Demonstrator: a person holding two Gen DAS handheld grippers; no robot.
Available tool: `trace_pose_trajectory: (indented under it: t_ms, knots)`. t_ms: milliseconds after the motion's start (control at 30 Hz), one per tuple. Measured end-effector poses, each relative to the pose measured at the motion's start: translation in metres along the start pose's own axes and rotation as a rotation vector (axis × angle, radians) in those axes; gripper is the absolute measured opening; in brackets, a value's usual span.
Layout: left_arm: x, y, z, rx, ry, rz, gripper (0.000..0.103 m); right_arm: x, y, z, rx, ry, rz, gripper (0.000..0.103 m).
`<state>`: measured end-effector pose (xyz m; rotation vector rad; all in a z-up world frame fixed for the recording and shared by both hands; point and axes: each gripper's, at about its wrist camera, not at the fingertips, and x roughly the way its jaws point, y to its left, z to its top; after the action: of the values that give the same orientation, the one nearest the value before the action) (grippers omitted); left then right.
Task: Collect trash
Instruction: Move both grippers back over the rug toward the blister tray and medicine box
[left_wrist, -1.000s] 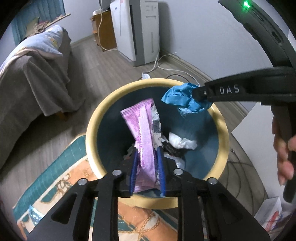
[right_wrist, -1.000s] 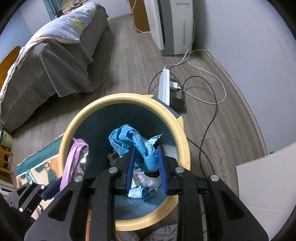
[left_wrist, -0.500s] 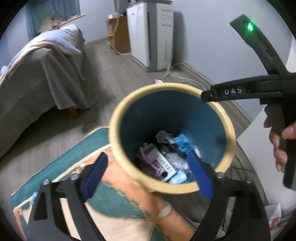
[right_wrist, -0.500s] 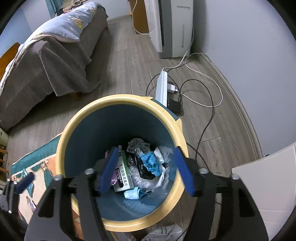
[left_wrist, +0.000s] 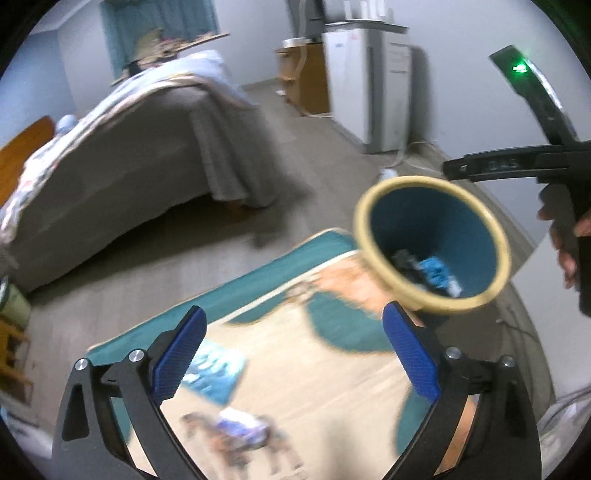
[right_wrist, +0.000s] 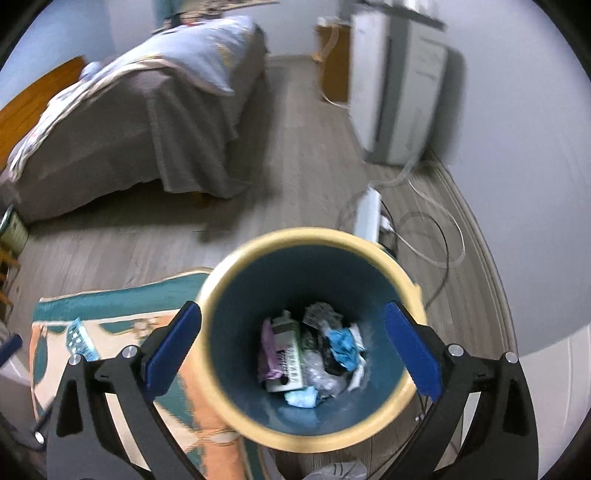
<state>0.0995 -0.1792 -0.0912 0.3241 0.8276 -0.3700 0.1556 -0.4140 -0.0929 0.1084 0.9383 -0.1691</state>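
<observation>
Blue crumpled wrapper (right_wrist: 341, 347) in bin (right_wrist: 236, 273) w/ other trash.

Rug (left_wrist: 295, 369) pattern blurred; bin (right_wrist: 236, 417) trash smeared, items unclear; hand (left_wrist: 569, 251) cut off at edge.

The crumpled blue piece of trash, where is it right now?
In the right wrist view the crumpled blue trash lies at the bottom of the yellow-rimmed bin, right of the green-and-white carton.
</observation>
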Motion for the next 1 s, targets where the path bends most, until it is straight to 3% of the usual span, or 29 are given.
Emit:
trace_pose_trajectory:
  t_ms: [267, 467, 633, 1000]
  knots:
    - [-0.030, 0.075, -0.046, -0.162, 0.007, 0.088, 0.096, -0.026, 0.089, -0.005, -0.170, -0.068, 0.100, 0.097]
    - [-0.031, 0.112, -0.075, -0.198, 0.042, 0.156, 0.096, -0.013, 0.161, -0.033, -0.333, -0.010, 0.172, 0.097]
    - [-0.036, 0.148, -0.095, -0.255, 0.050, 0.164, 0.096, 0.003, 0.195, -0.055, -0.394, 0.045, 0.209, 0.097]
    - [-0.030, 0.185, -0.121, -0.247, 0.071, 0.192, 0.096, 0.030, 0.243, -0.092, -0.460, 0.134, 0.215, 0.097]
